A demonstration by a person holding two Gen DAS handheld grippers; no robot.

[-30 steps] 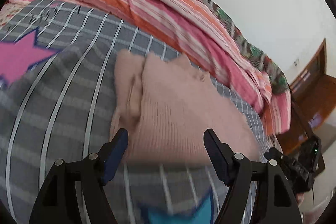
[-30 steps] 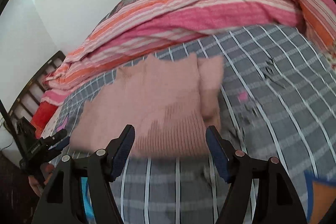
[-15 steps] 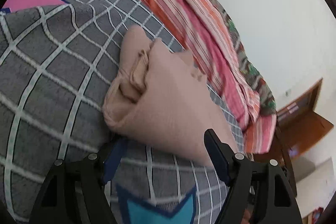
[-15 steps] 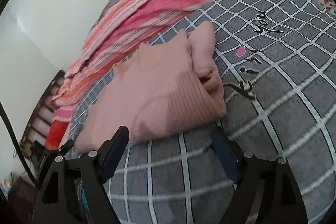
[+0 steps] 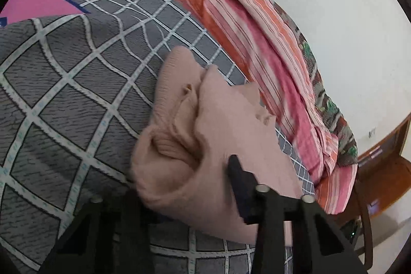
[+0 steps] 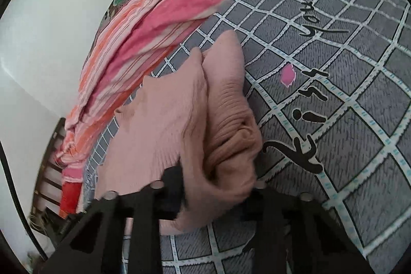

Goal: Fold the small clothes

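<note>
a pink knit sweater is lying partly folded on a bed, on a grey checked bedsheet, with a striped pink and orange quilt bunched up along the wall behind it. the left gripper is pinching the near corner of the sweater on its side; its fingers have just been closing and are gripping the bunched knit, one above and one under the cloth. the right gripper is doing the same at the other near corner, its fingers having just been closing onto the rumpled edge, the fabric puckering between them. black lettering is running across the sheet just beside the sweater.
</note>
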